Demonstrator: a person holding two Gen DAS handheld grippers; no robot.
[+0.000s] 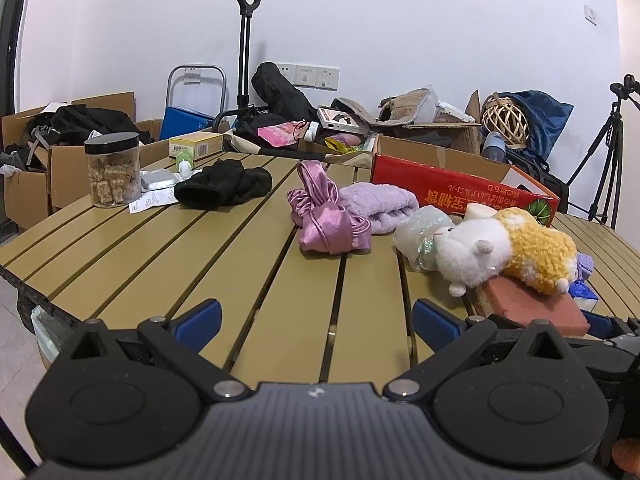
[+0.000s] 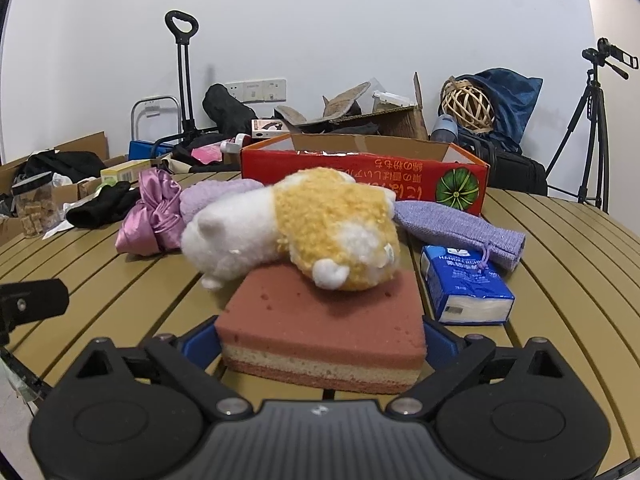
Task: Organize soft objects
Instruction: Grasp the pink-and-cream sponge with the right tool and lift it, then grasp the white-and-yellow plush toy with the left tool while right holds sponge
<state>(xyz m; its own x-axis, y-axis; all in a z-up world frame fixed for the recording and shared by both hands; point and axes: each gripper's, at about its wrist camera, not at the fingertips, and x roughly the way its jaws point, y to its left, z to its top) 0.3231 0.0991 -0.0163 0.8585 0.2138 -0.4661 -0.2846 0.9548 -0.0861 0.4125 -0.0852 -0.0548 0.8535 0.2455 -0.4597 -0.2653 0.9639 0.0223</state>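
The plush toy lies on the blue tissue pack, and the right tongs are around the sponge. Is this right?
Not quite. In the right wrist view the plush toy lies on the sponge, not on the blue tissue pack, which sits beside it. The right tongs are indeed around the sponge.

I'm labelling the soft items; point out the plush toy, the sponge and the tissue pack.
plush toy (image 2: 332, 216), right wrist view, yellow back
sponge (image 2: 320, 320), right wrist view, pink top face
tissue pack (image 2: 460, 280), right wrist view, blue top
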